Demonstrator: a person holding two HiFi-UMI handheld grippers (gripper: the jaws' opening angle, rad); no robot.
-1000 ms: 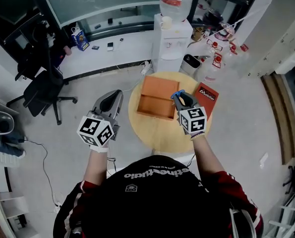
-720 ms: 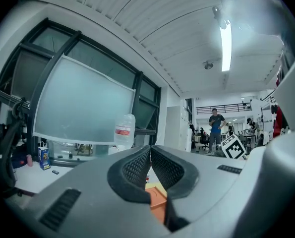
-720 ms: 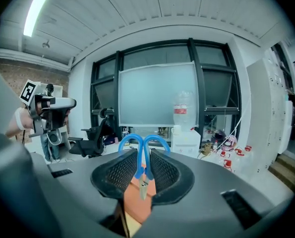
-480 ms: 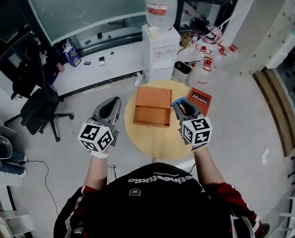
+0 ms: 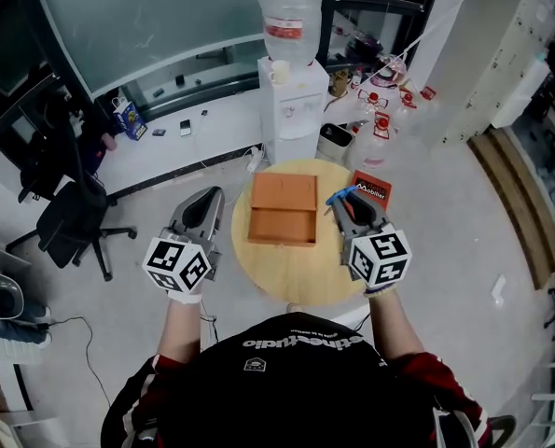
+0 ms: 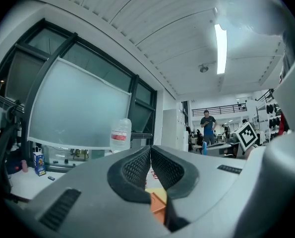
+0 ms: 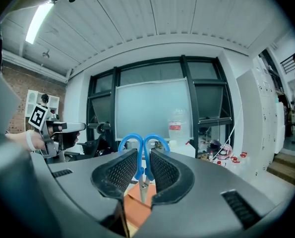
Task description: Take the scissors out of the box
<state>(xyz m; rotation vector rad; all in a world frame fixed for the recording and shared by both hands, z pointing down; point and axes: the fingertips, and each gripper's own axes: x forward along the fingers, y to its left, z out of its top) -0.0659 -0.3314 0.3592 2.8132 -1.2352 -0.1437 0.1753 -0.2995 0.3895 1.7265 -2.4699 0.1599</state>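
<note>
An orange wooden box (image 5: 283, 211) lies open on a round wooden table (image 5: 296, 259), its lid folded back toward the far side. My right gripper (image 5: 340, 201) hovers above the table just right of the box, shut on blue-handled scissors (image 7: 143, 150). Their handle loops stick up past the jaws and the blades point down. The blue handles (image 5: 340, 195) peek out at the jaw tips in the head view. My left gripper (image 5: 202, 209) hangs over the floor left of the table, jaws shut on nothing (image 6: 150, 168). An edge of the box (image 6: 157, 206) shows below them.
A red booklet (image 5: 370, 188) lies at the table's far right. A white water dispenser (image 5: 291, 101) stands behind the table, with bottles and a bin to its right. An office chair (image 5: 72, 222) is off to the left. A person (image 6: 207, 124) stands far off.
The right gripper with the scissors has lifted and shifted slightly right, away from the box. The head view has drifted, so the table sits lower in the picture. The left gripper has barely moved.
</note>
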